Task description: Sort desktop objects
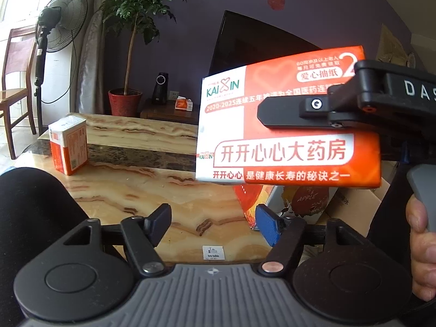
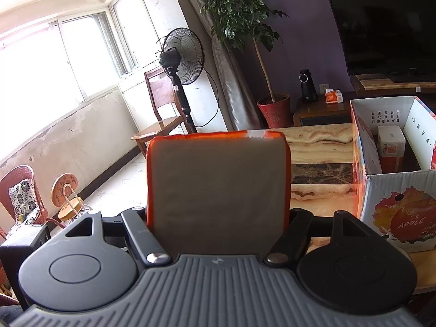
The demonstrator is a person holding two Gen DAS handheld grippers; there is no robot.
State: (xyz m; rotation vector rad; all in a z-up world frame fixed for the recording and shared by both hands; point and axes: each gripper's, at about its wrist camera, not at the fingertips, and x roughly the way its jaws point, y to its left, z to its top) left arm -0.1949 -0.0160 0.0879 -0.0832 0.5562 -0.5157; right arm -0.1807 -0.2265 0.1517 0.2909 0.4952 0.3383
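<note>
So on the left of the worktop (image 1: pixel 136 190) there's one tissue pack (image 1: pixel 68 147) standing on end, not yet dealt with. The left tongs (image 1: pixel 211 224) hang released over bare marble with nothing between them, so that hand is free to go for it.

Moving right, the right tongs (image 2: pixel 218 218) are clenched on the second tissue pack (image 1: pixel 286 130), carried in the air above the worktop, near the apple box (image 2: pixel 395 204). From its own camera the pack fills the gap between the jaws.

Further right, the box is open and already has another pack (image 2: pixel 391 147) standing at its far end.

Best bet for this step: bring the held pack over the box's opening, clear of the near wall, lower it in beside the one inside, then let go. Dropping from high up would probably tip its neighbour.
</note>
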